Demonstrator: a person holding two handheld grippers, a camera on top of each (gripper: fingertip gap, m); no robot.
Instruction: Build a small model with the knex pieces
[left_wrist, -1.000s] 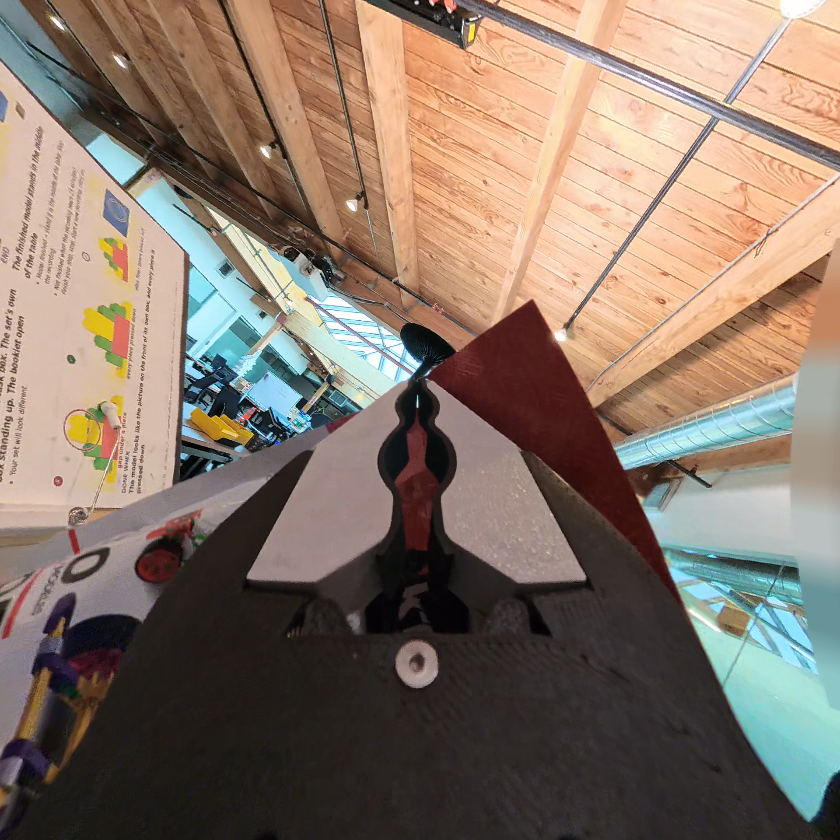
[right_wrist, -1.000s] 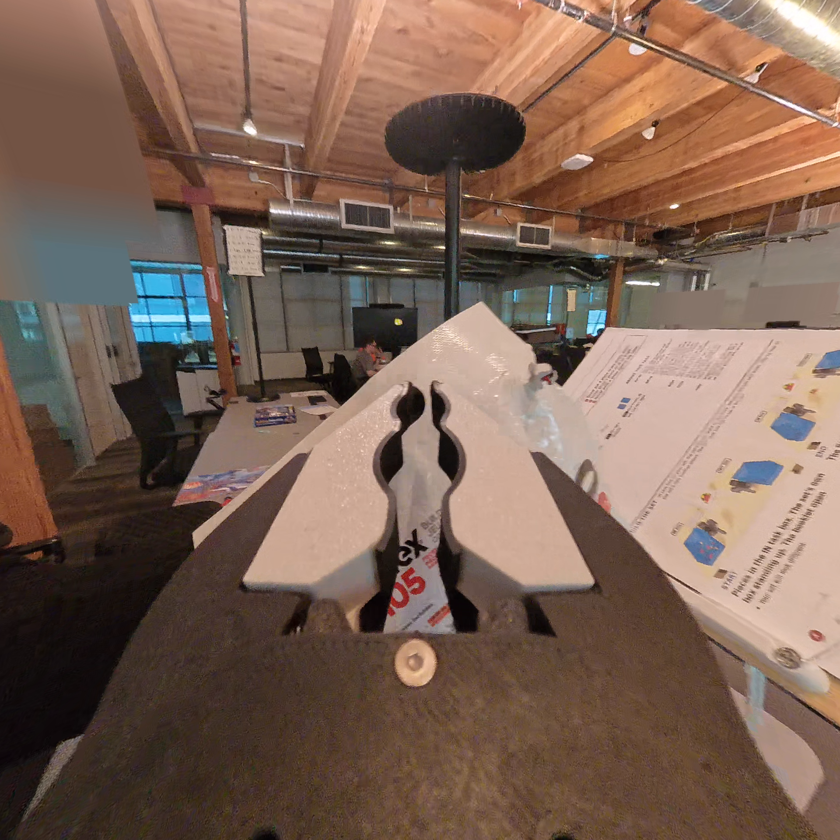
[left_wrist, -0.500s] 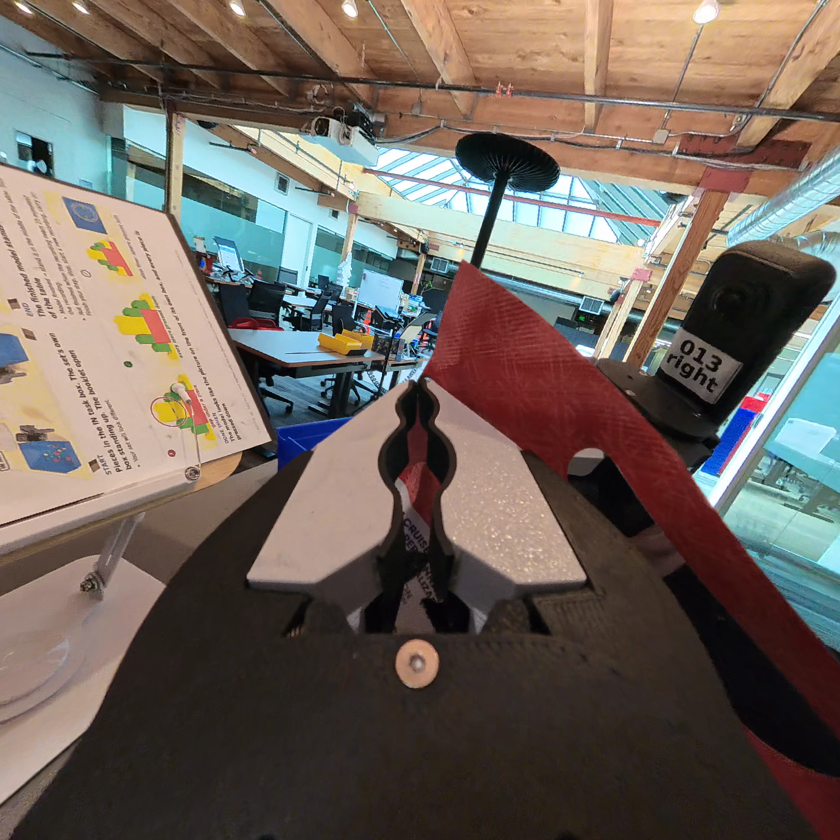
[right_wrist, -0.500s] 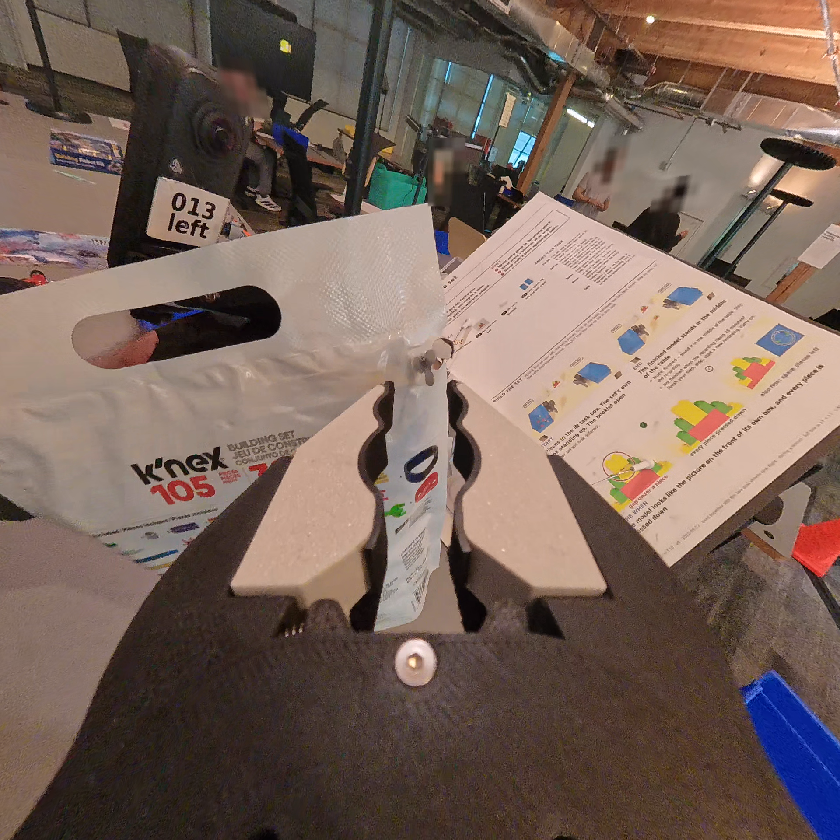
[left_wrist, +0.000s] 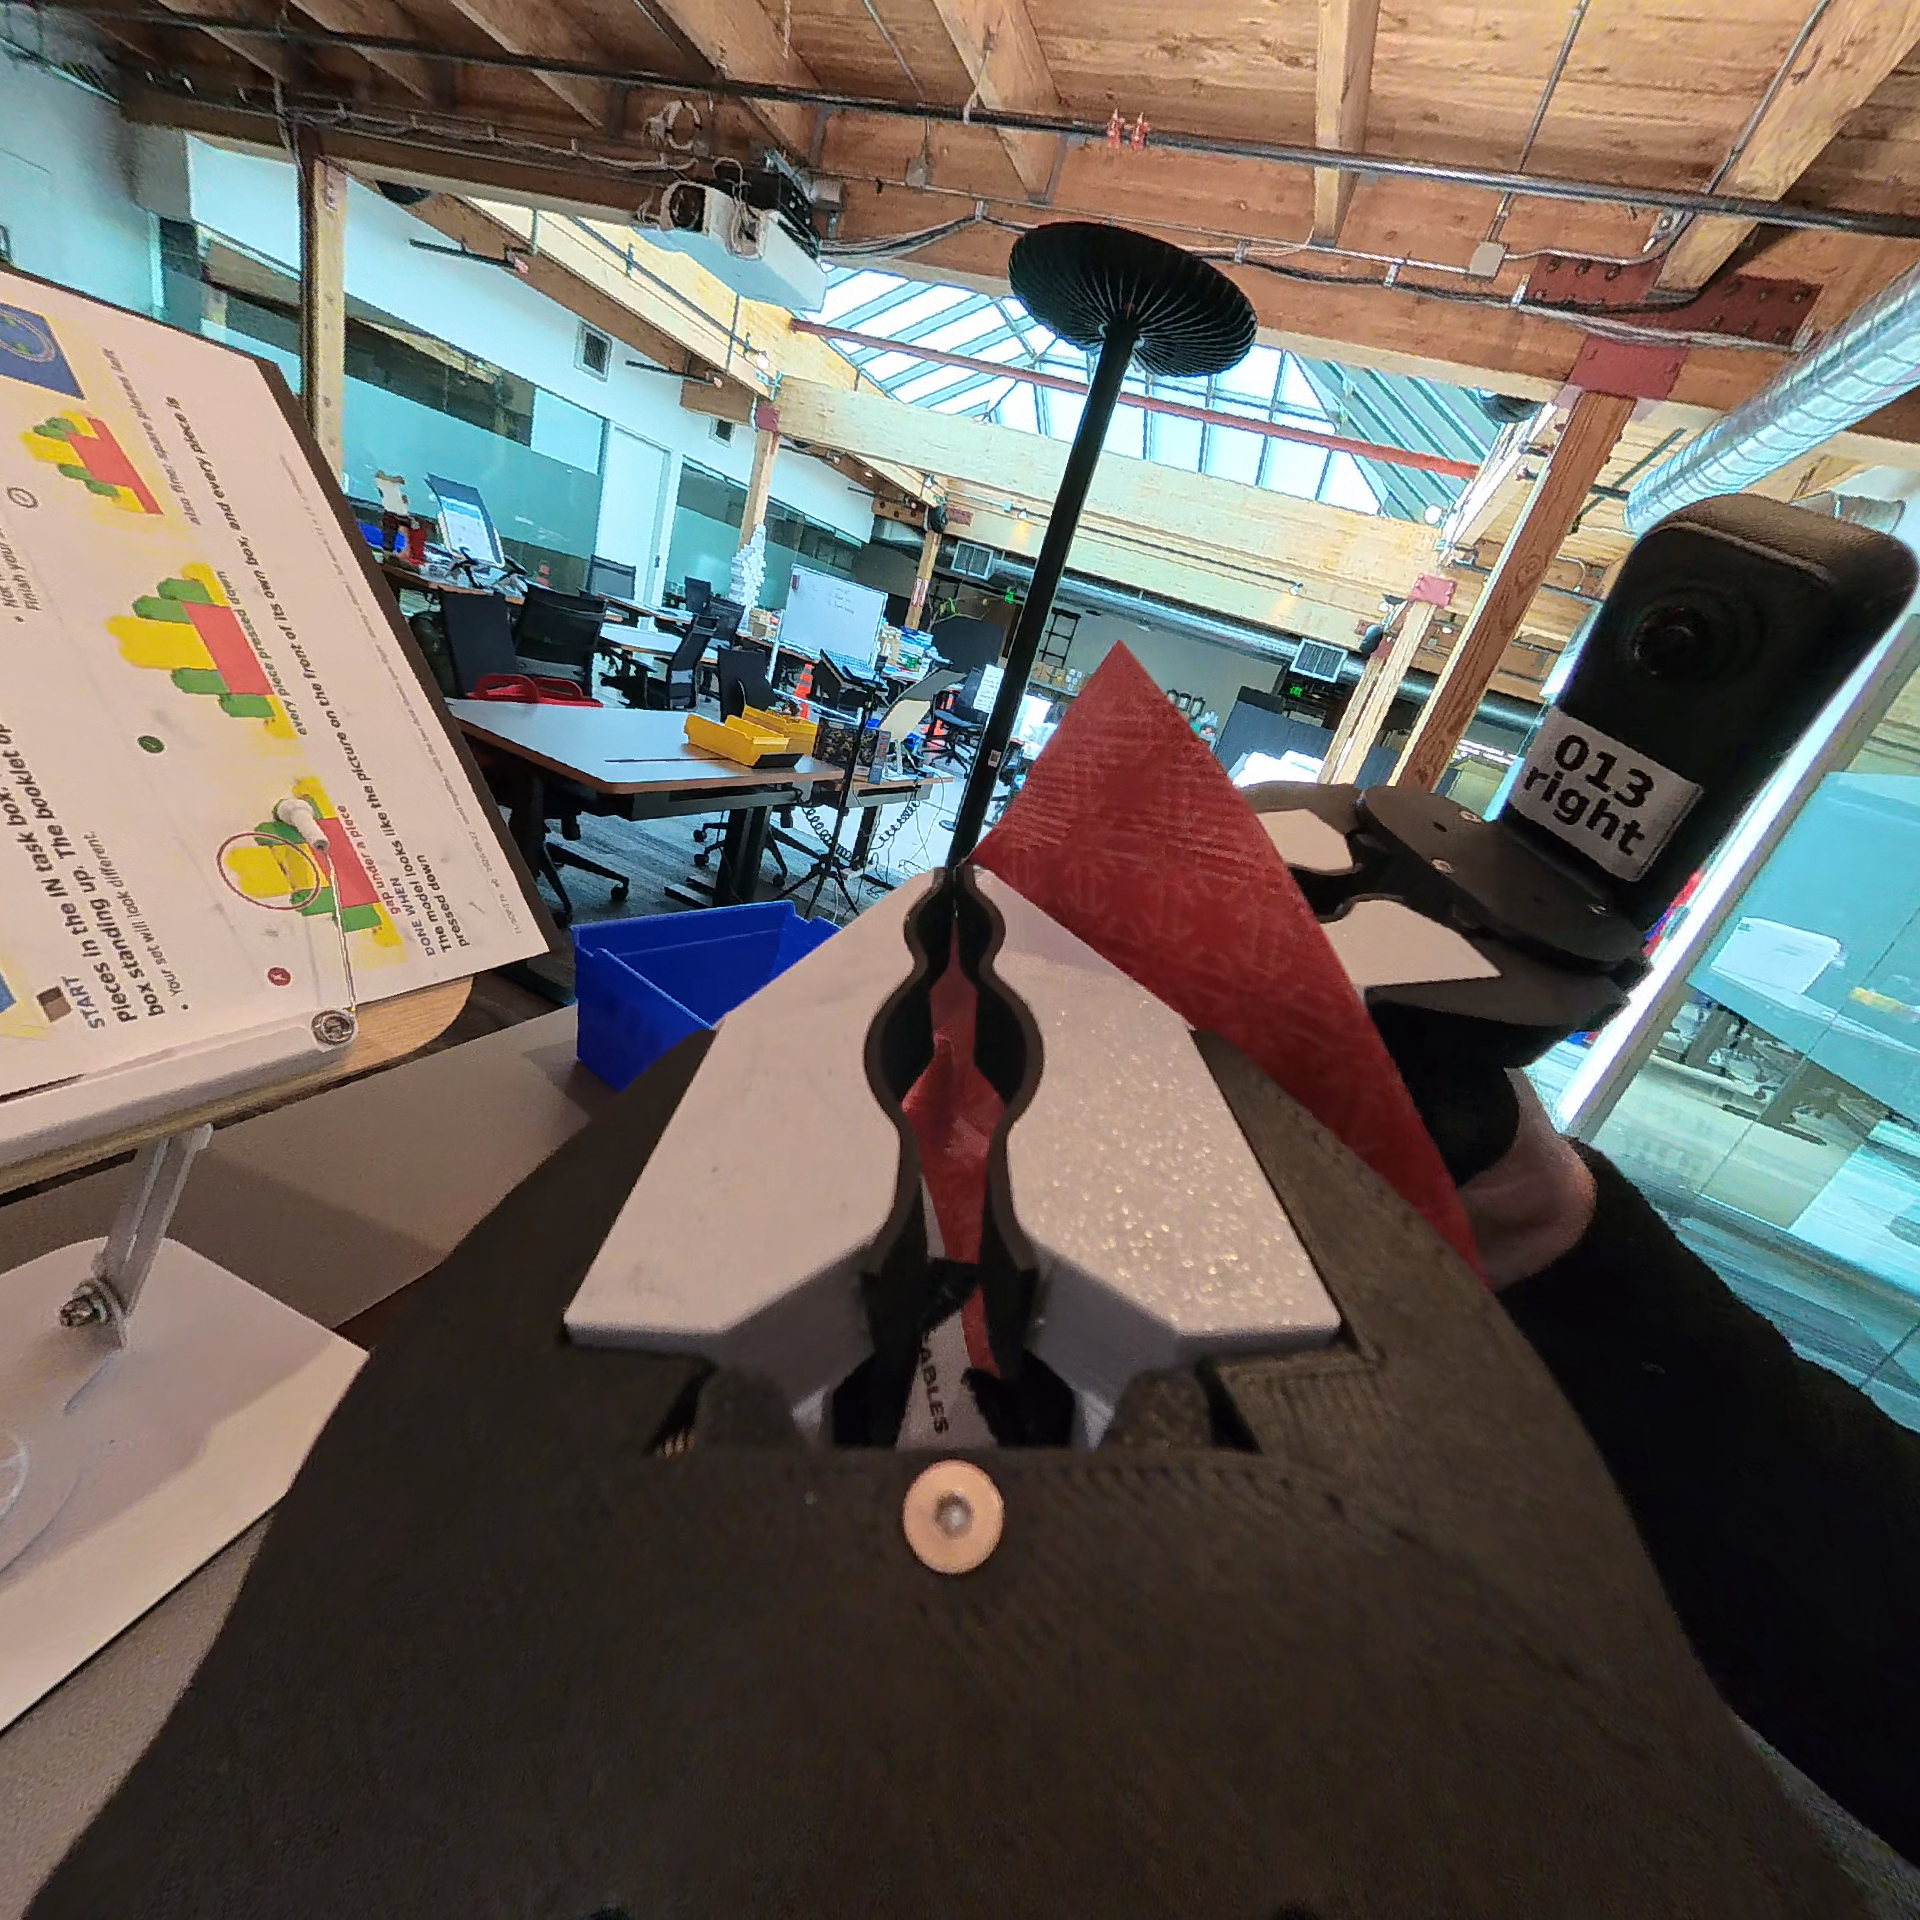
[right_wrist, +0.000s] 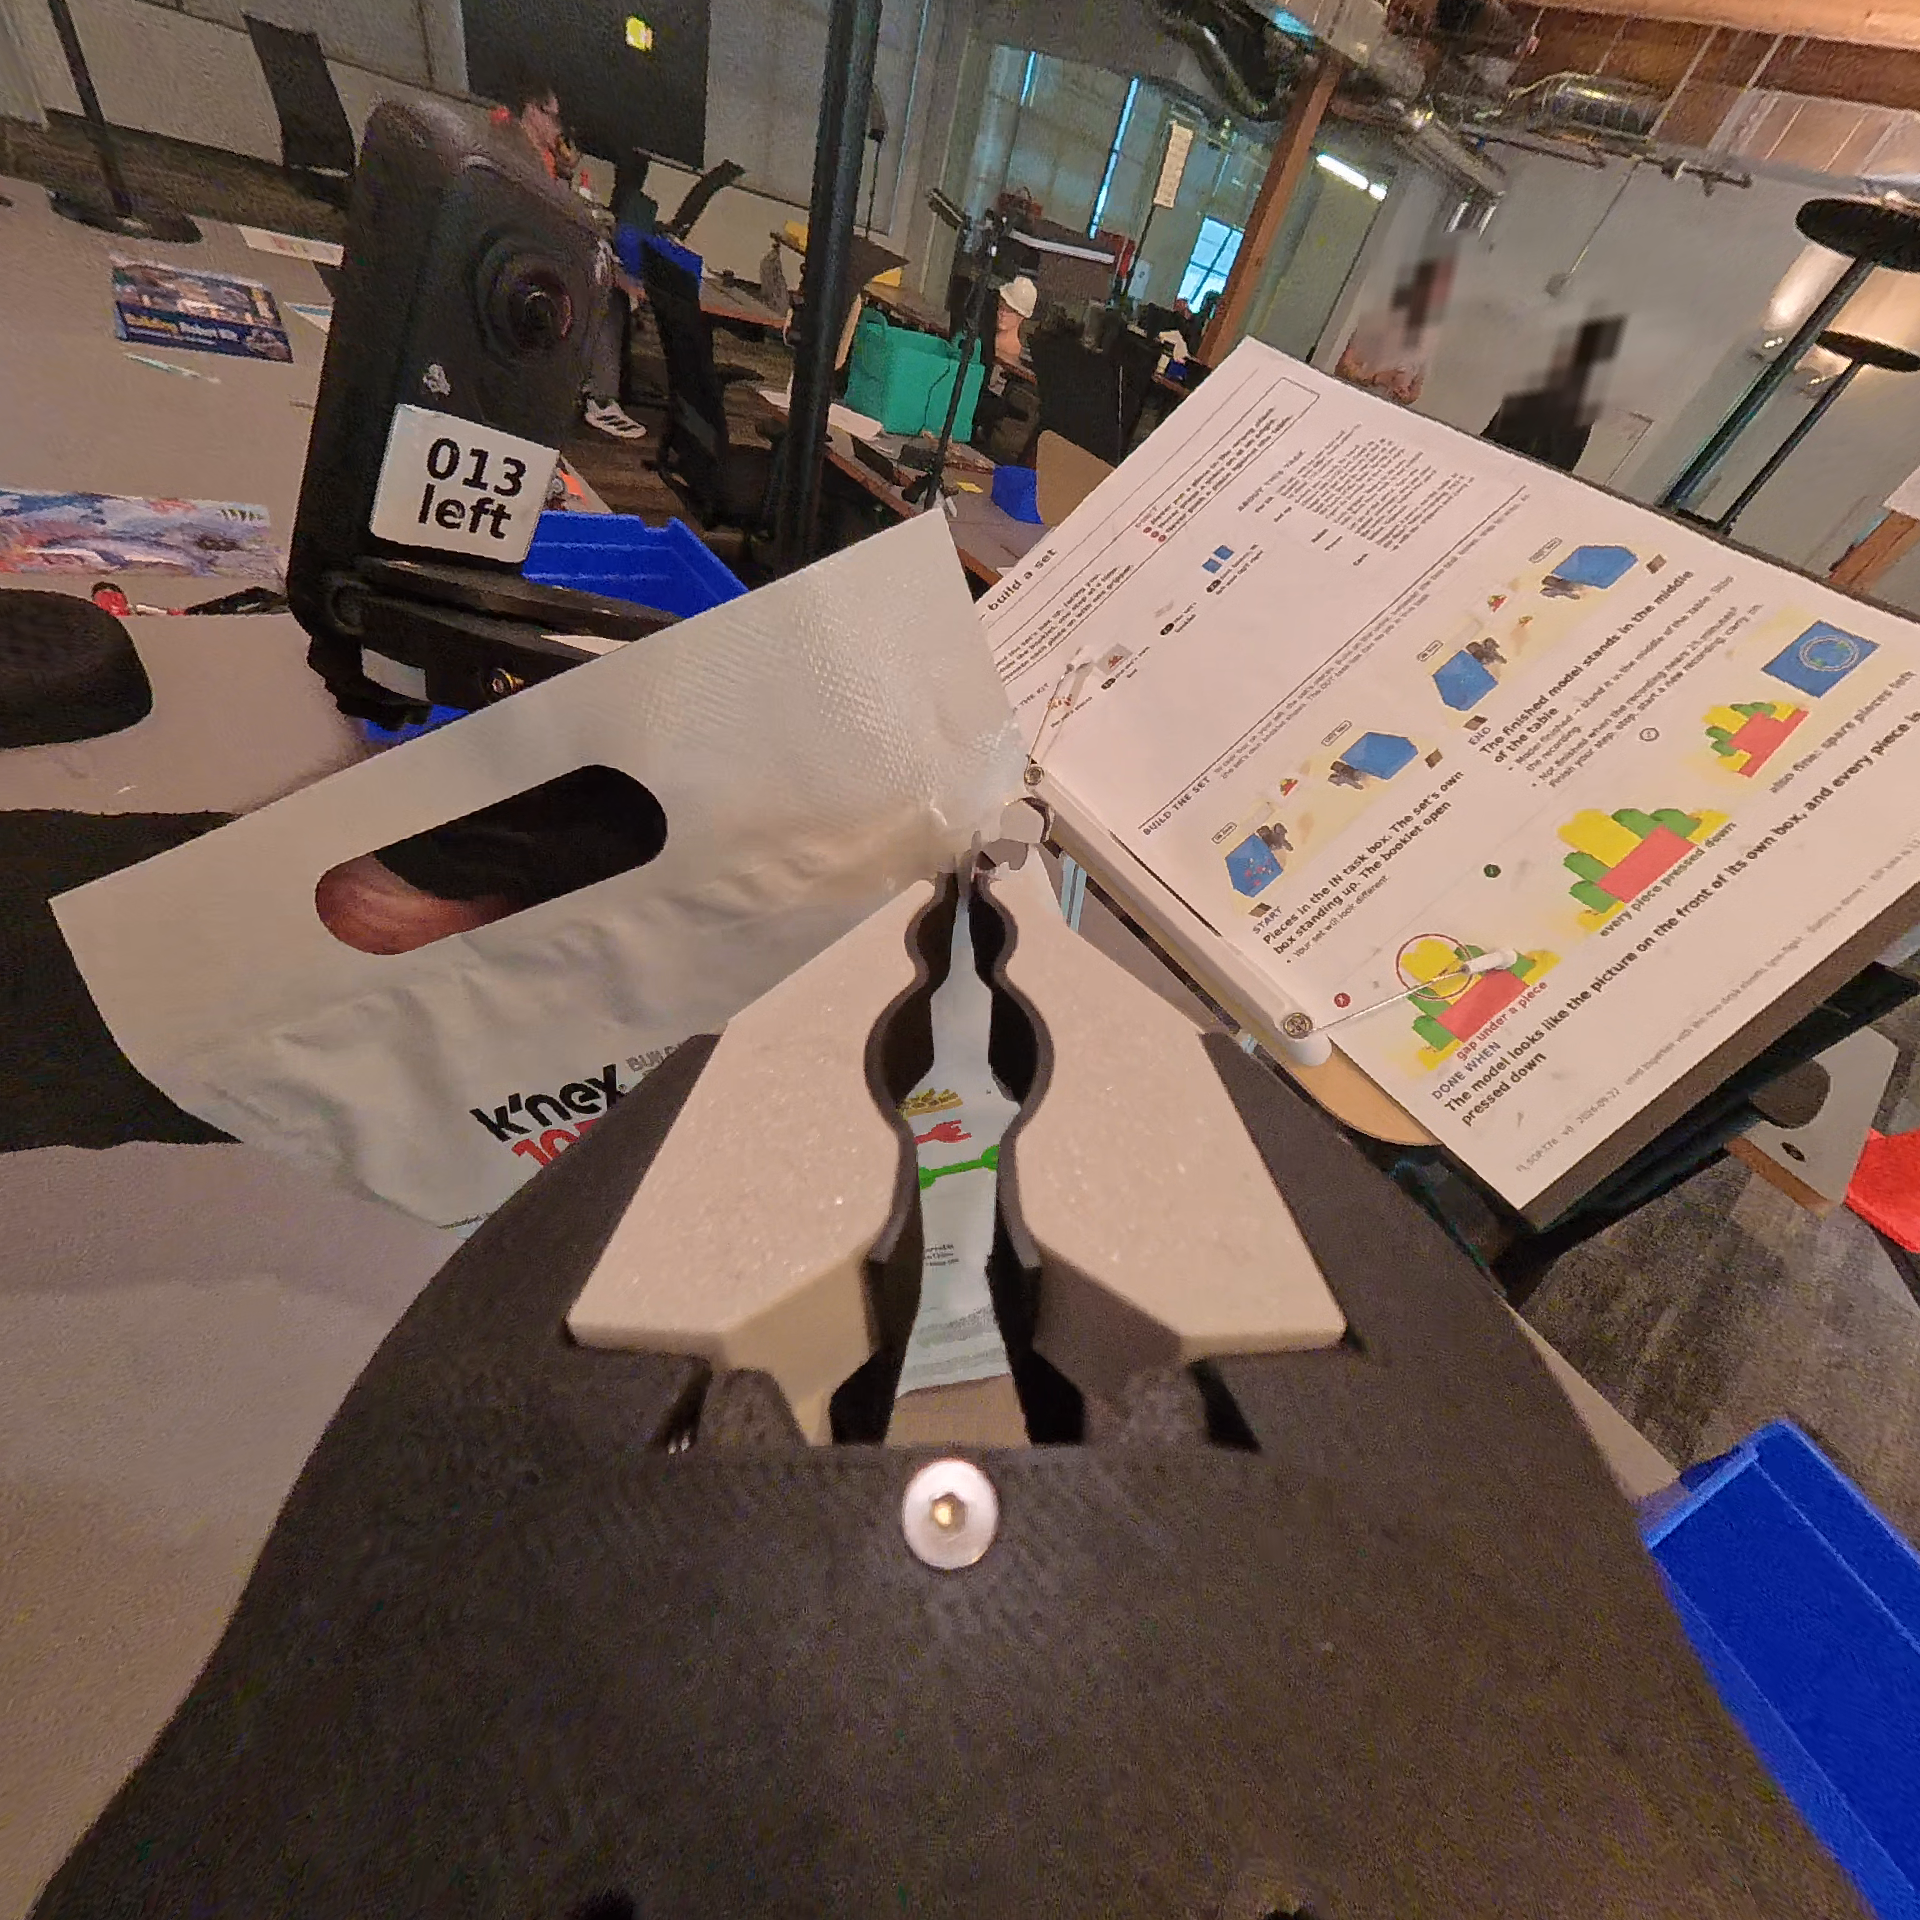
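Note:
My left gripper (left_wrist: 954, 883) is shut on the top edge of a plastic bag, whose red side (left_wrist: 1143, 914) rises to the right of the fingers. My right gripper (right_wrist: 966, 883) is shut on the same bag's edge, whose white printed side (right_wrist: 675, 935) spreads to the left, with an oval handle cutout (right_wrist: 488, 862). The two grippers face each other across the bag. The right gripper (left_wrist: 1382, 904) and its camera (left_wrist: 1704, 707) show in the left wrist view. The left gripper's camera (right_wrist: 457, 395) shows behind the bag in the right wrist view.
A tilted instruction board (left_wrist: 156, 727) on a white stand (left_wrist: 125, 1382) is at my left; it also shows in the right wrist view (right_wrist: 1455, 748). Blue bins sit beside it (left_wrist: 675, 977) and near the right gripper (right_wrist: 1808, 1621). A black pole with a disc top (left_wrist: 1127, 301) stands behind.
Both grippers have tipped down from facing the ceiling to about level, keeping hold of the bag. The bag's top has folded more between them.

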